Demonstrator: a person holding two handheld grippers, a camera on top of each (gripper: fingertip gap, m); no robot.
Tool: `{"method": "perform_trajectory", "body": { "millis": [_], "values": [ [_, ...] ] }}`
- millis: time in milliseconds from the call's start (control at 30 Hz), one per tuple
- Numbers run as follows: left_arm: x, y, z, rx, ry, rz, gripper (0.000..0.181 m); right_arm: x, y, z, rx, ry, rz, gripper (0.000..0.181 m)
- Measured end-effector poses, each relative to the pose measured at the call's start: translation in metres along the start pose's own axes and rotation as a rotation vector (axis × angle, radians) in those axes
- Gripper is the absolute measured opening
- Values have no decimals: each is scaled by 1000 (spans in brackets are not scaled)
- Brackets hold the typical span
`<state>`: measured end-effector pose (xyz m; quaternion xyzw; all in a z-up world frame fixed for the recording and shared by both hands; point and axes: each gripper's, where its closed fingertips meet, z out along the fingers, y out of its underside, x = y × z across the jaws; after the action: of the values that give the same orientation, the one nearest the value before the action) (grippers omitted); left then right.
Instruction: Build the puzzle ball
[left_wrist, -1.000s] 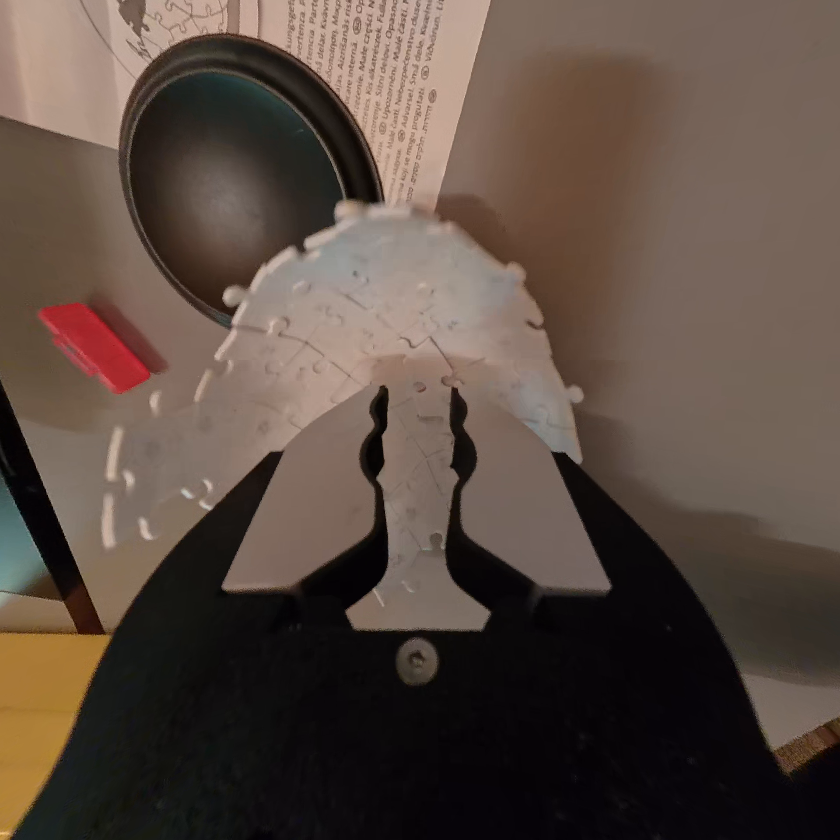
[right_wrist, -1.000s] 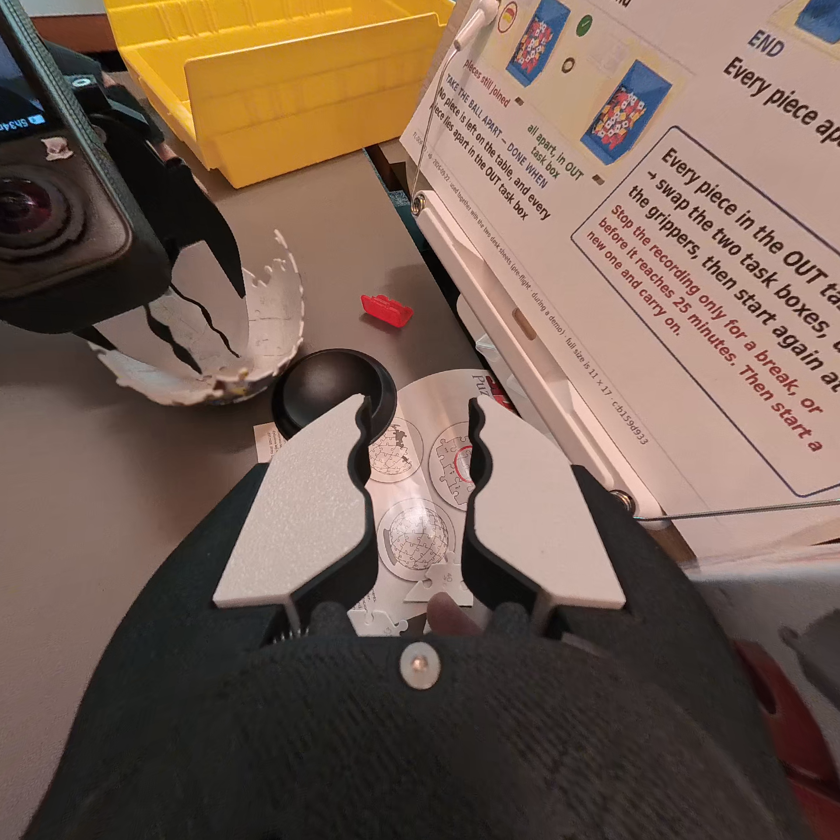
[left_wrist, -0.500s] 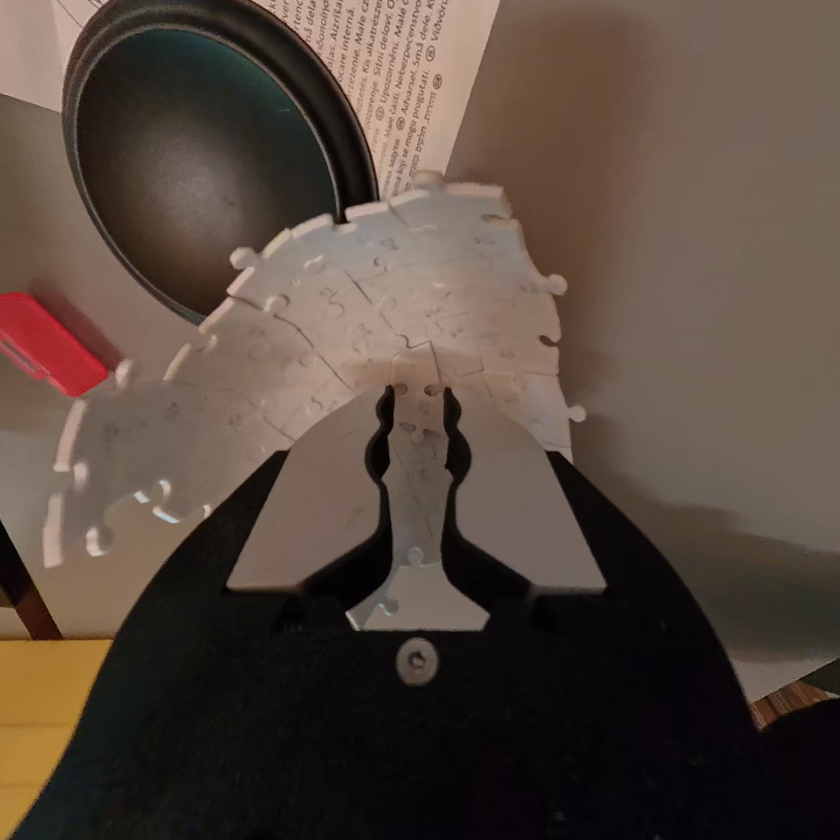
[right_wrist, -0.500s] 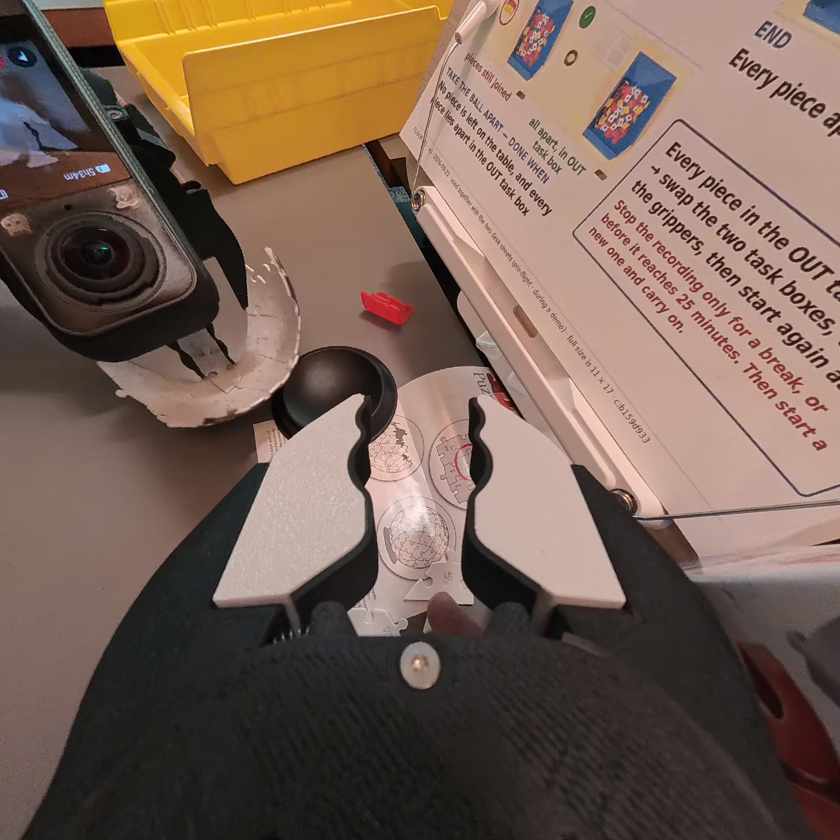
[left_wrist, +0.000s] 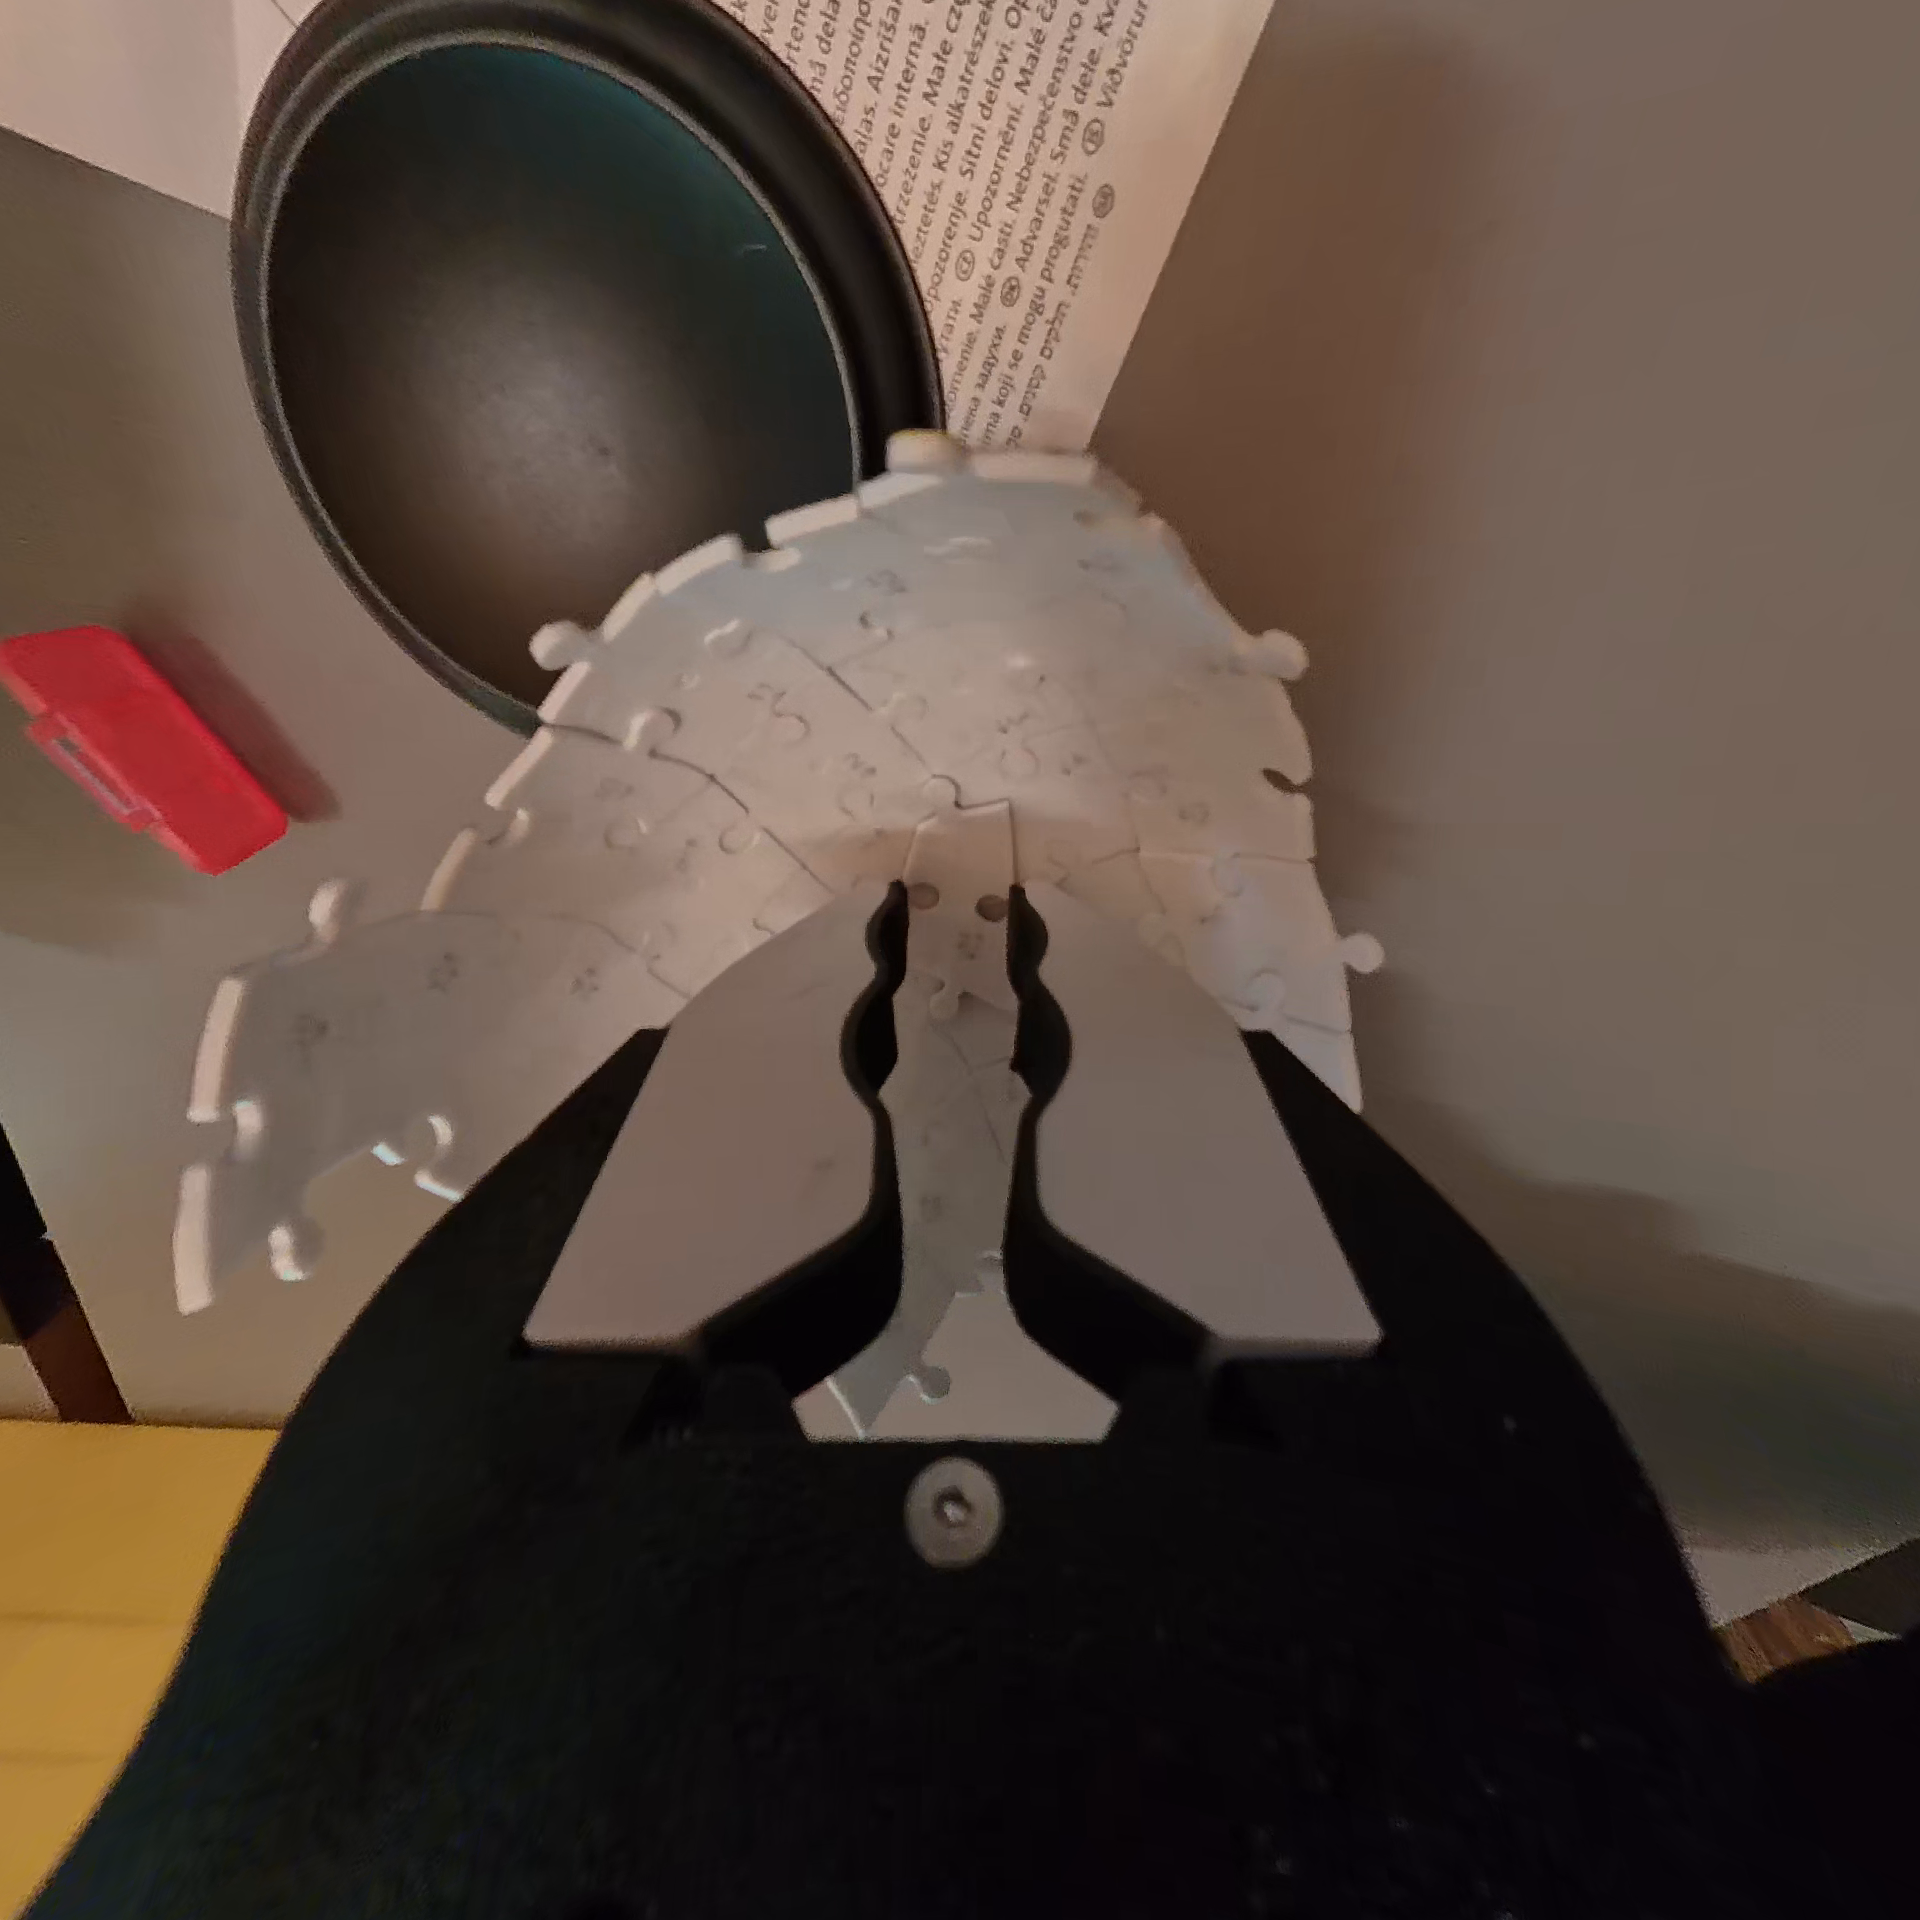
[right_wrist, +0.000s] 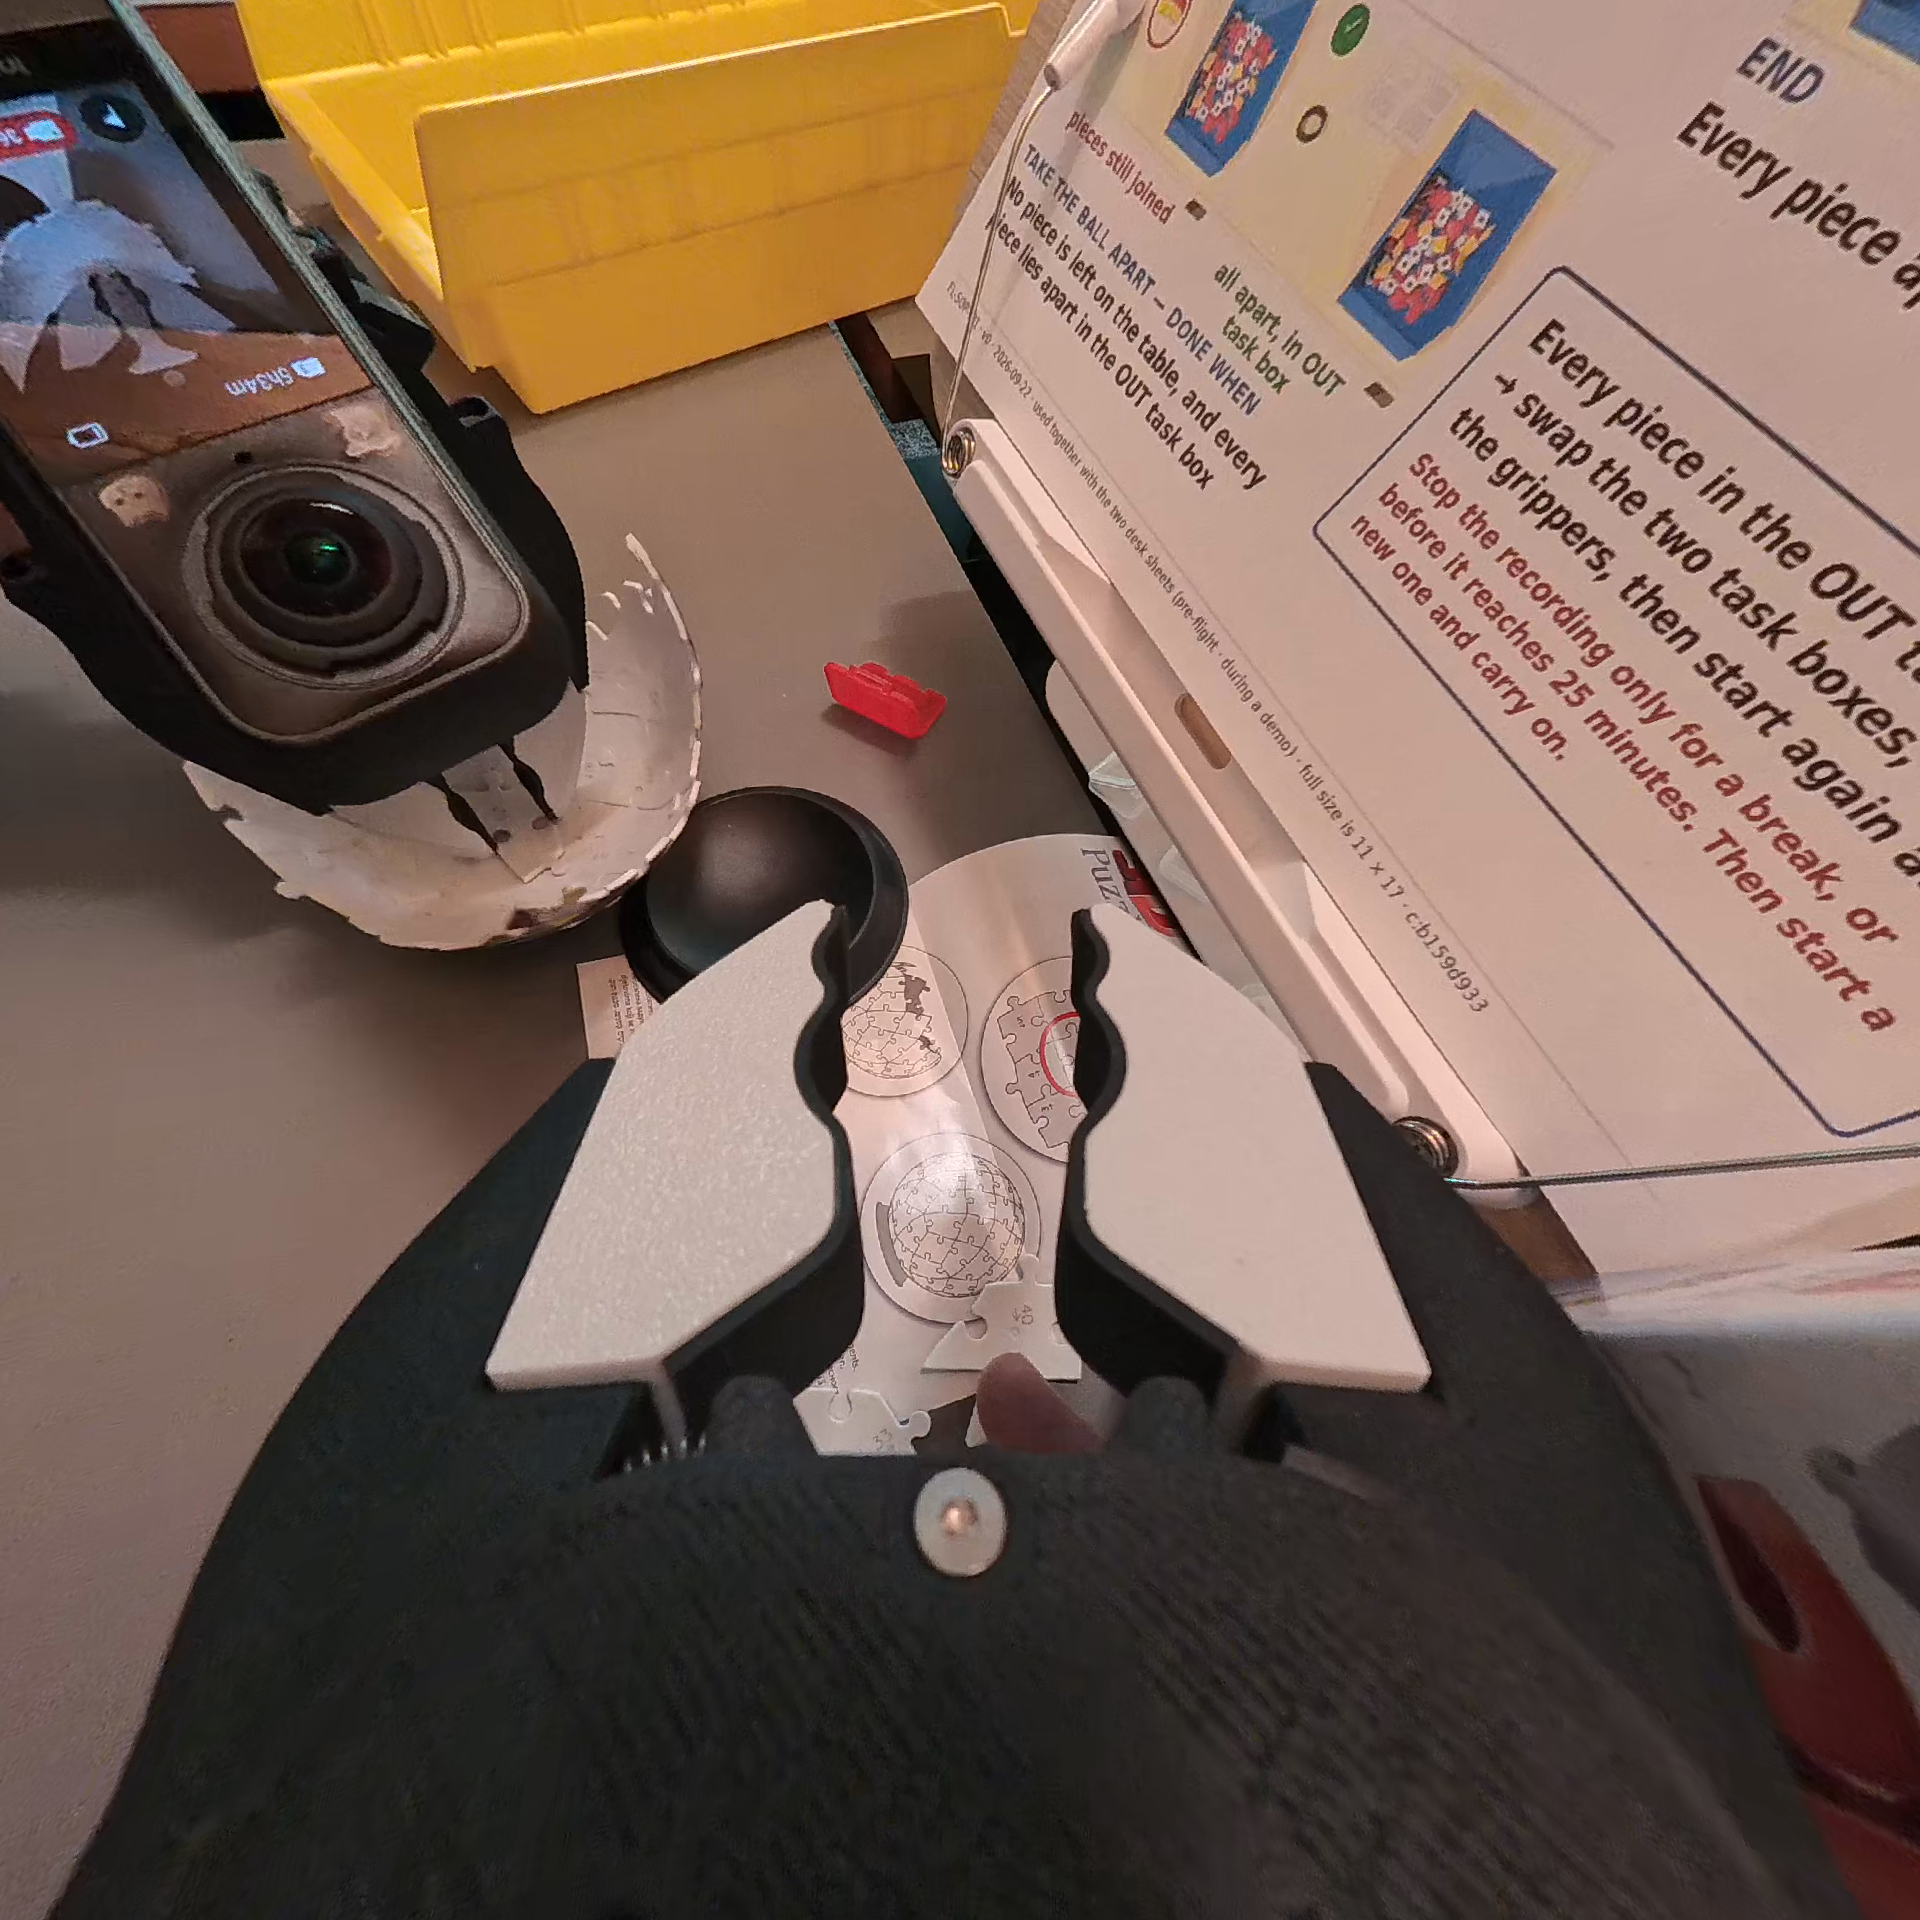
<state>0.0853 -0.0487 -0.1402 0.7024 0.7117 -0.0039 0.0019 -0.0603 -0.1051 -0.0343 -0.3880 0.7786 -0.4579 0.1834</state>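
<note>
My left gripper (left_wrist: 956, 899) is shut on the wall of a partly built puzzle ball (left_wrist: 935, 707), a curved white shell of joined pieces. In the right wrist view the shell (right_wrist: 634, 748) rests low on the grey table, beside a black round stand (right_wrist: 769, 873), with the left gripper (right_wrist: 499, 816) reaching into it. The stand (left_wrist: 540, 353) lies just beyond the shell. My right gripper (right_wrist: 954, 920) is open and empty above a folded instruction sheet (right_wrist: 935, 1091). Two loose white pieces (right_wrist: 1003, 1330) lie on the sheet between its fingers, near a person's fingertip (right_wrist: 1023, 1403).
A small red plastic part (right_wrist: 883, 698) lies on the table behind the stand. A yellow bin (right_wrist: 675, 177) stands at the back. A white instruction board (right_wrist: 1455, 520) leans along the right side. A table edge shows at the lower right of the left wrist view (left_wrist: 1787, 1642). Left tips to right tips: about 20 centimetres.
My left gripper has tilted and carried the shell lower, closer to the black stand. My right gripper has stayed still and open.
</note>
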Motion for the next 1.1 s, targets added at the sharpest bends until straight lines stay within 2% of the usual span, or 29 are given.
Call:
{"method": "perform_trajectory", "body": {
  "millis": [33,67,233,433,533,733,1100],
  "values": [
    [0,0,0,3,-2,2,17,0,0,0,1,0,2,41],
    [0,0,-1,7,-1,8,0,0,0,0,1,-1,4,41],
    [-5,0,2,8,-29,1,0,0,0,0,-1,-1,2,41],
    [-10,2,-10,43,-64,-25,21,0,1,0,-1,-2,6,41],
    [-15,4,-7,18,-113,6,30,0,1,0,-1,-2,4,41],
    [-13,-6,-4,56,-119,15,35,0,1,0,-4,-3,5,42],
    [-4,-9,0,45,-51,0,17,0,2,0,-7,-4,4,42]
  ]
}}
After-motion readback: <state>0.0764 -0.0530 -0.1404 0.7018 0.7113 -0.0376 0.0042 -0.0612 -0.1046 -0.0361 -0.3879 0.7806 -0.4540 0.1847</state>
